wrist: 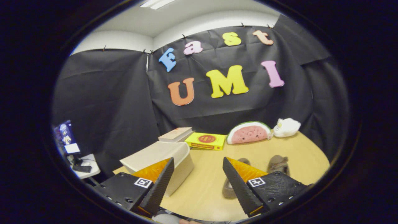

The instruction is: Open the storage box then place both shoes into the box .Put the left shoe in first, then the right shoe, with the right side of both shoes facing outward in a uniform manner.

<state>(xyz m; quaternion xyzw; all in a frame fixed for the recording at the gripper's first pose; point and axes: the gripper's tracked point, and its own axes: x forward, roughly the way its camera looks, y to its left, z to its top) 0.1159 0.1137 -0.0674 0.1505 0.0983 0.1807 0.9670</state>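
On the wooden table [273, 152], the storage box [161, 158] sits closed at the left, behind the left finger; the gripper [197, 183] hangs open, holding nothing; two shoes [278, 163] lie at the right, one partly behind the right finger.

storage box [161, 155]: 1 | shoes [230, 186] [278, 164]: 2 | books [175, 134] [205, 140]: 2 | plush toys [248, 133] [286, 127]: 2 | monitor [65, 137]: 1 | gripper [198, 179], fingers apart: 1

Yellow book [205, 140] on the bench, round red emblem with lettering too small to read, square coded markers on the tool [198, 182] fingers, tool fingers spread apart, no legible text.
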